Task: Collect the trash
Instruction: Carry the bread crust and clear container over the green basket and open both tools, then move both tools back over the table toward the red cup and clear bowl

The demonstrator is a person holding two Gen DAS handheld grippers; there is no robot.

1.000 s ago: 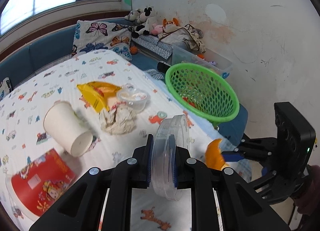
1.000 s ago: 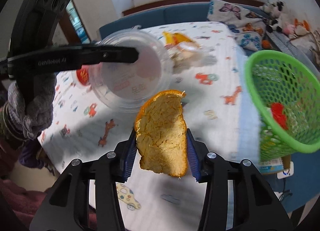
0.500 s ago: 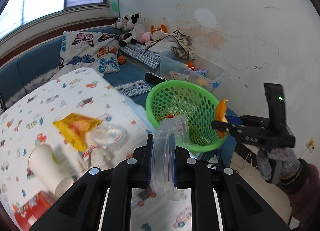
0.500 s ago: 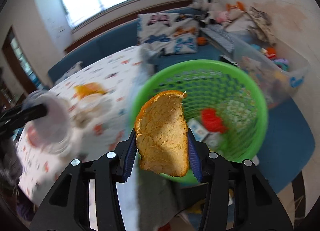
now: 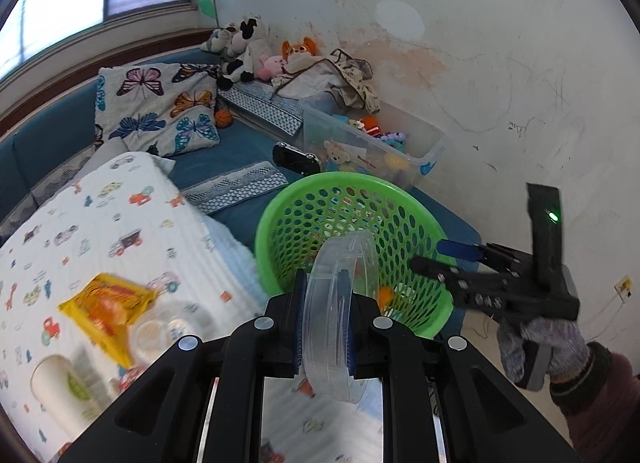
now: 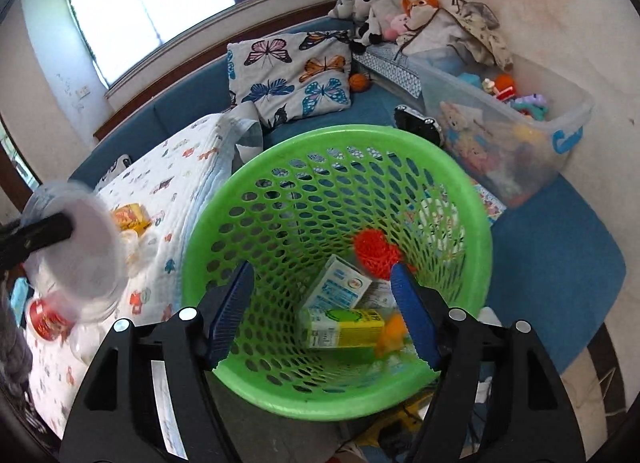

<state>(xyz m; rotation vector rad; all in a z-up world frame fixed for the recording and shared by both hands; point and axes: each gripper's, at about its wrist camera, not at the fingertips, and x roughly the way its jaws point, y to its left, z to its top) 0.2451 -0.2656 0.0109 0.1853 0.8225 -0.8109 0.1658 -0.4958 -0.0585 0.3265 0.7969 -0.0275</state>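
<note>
A green mesh basket [image 6: 340, 135] stands beside the bed, and my right gripper [image 6: 322, 303] hangs over its mouth. Its jaws are opening with nothing between them. A blurred orange peel [image 6: 392, 333] is dropping free inside the basket, beside a yellow-green carton [image 6: 344, 325], a white and blue carton [image 6: 340, 287] and a red net [image 6: 374, 249]. My left gripper [image 5: 325, 303] is shut on a clear plastic lid [image 5: 340, 303], held on edge just short of the basket [image 5: 352, 187]. From that side the right gripper [image 5: 434, 255] reaches in over the rim, held by a gloved hand [image 5: 540, 347].
On the patterned bed cover [image 5: 120, 215] lie a yellow snack bag [image 5: 108, 303], a small clear cup [image 5: 160, 333] and a white paper cup [image 5: 60, 387]. A red cup [image 6: 46, 317] lies there too. A clear toy bin [image 5: 372, 147] and a butterfly pillow [image 5: 156, 111] sit behind the basket.
The right gripper swung over the basket, opened and let the orange peel fall in. The left gripper carried the clear lid from above the bed towards the basket.
</note>
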